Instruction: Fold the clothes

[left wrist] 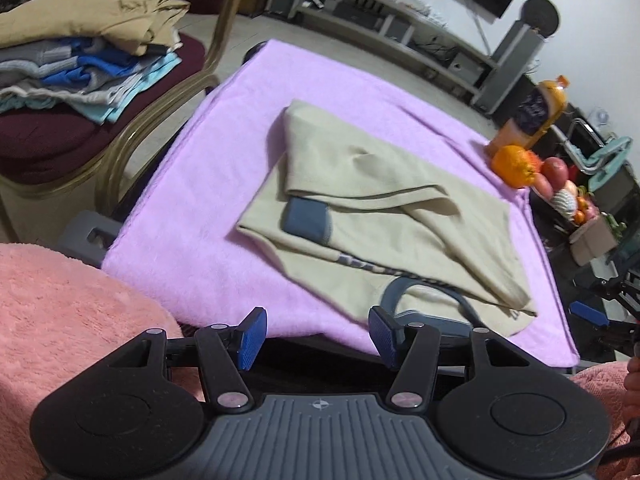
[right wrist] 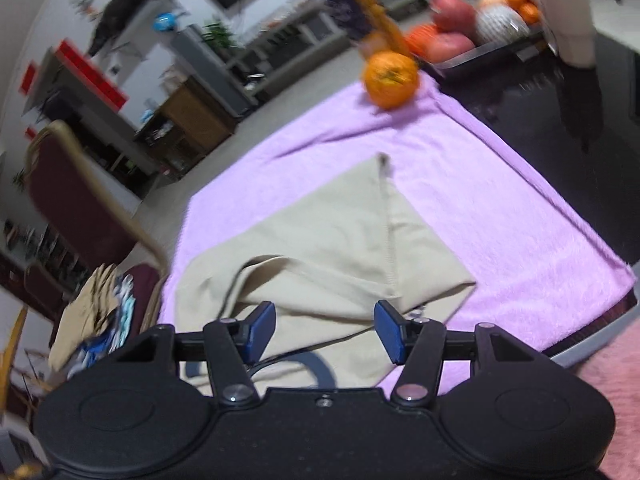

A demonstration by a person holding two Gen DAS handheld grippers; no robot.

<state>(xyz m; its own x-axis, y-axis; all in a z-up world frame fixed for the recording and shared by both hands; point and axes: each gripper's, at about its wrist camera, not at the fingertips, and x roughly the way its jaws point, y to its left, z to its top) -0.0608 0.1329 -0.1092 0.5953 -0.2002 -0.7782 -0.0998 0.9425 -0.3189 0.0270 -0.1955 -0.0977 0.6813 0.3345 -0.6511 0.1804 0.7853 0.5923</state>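
A beige shirt point(left wrist: 372, 204) with grey-blue cuffs and collar lies partly folded on a lilac towel point(left wrist: 192, 240) that covers the table. Its sleeves are laid across the body. My left gripper point(left wrist: 318, 338) stands open above the towel's near edge, just short of the collar, with nothing between its blue pads. In the right wrist view the same beige shirt point(right wrist: 320, 248) lies below my right gripper point(right wrist: 325, 334), which is open over the shirt's near side and holds nothing. The right gripper's fingertip point(left wrist: 588, 314) shows at the far right of the left wrist view.
A chair point(left wrist: 80, 136) on the left carries a pile of folded clothes point(left wrist: 84, 52). An orange point(right wrist: 390, 78), a juice bottle point(right wrist: 354, 8) and a tray of fruit point(right wrist: 472, 36) stand at the towel's far corner. Pink fleece point(left wrist: 60, 304) lies near me.
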